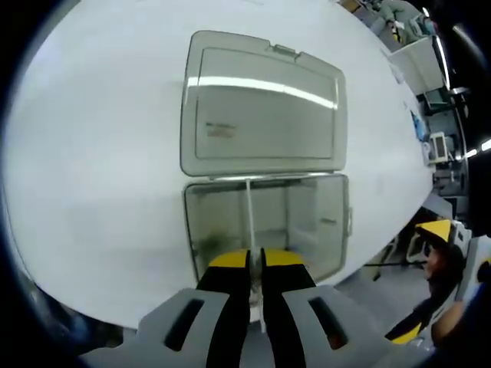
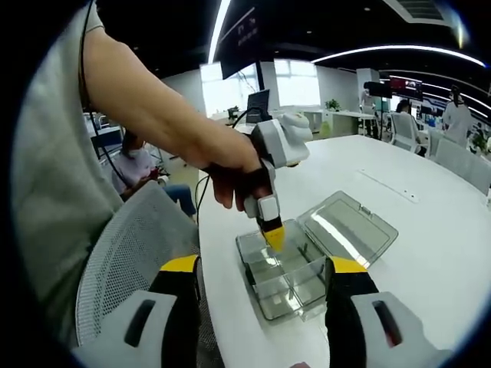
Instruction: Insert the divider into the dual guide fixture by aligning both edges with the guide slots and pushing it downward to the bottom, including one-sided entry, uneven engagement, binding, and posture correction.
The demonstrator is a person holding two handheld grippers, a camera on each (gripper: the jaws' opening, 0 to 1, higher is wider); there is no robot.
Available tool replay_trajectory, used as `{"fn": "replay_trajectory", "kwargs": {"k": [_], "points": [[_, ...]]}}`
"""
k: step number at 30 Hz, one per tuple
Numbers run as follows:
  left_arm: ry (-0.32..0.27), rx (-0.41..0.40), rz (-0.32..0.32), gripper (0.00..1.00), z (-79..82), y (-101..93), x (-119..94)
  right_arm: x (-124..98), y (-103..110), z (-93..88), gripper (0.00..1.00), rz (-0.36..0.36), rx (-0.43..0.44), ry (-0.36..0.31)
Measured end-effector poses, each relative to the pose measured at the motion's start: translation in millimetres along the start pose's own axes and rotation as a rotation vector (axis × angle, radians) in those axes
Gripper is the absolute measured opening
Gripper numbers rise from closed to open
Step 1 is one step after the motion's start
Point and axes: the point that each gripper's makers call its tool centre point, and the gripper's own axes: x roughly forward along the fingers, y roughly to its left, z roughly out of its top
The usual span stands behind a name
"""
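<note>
Already my left gripper [image 1: 255,264] is clenched on the thin translucent plastic divider [image 1: 250,222], upright inside the clear hinged-lid box [image 1: 330,222]; light, stiff (it may bind), best pinched at its top edge. My right gripper [image 2: 265,287] is released, near the box.

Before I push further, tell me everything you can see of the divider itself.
The divider looks like a thin, pale, translucent plastic strip, seen edge-on in the left gripper view. It stands about upright inside the clear box, running from near the hinge side toward the left gripper, whose yellow-tipped jaws are closed on its near end. It splits the box tray into two compartments. Whether its edges sit in the guide slots, or whether it has reached the bottom, I cannot tell.
</note>
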Motion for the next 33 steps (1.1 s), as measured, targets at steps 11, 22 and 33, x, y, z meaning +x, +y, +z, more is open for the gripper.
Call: {"fn": "replay_trajectory", "kwargs": {"k": [11,22,33], "points": [[0.005,0.004,0.012,0.01,0.4,2.5,2.0,0.5,0.5,-2.0,0.62,0.001,0.006,0.002],[0.005,0.023,0.034,0.01,0.9,0.2,2.9,0.5,1.0,-2.4,0.62,0.004,0.004,0.002],[0.0,0.06,0.07,0.01,0.9,-1.0,3.1,0.7,1.5,-3.4,0.62,0.004,0.01,0.003]]}}
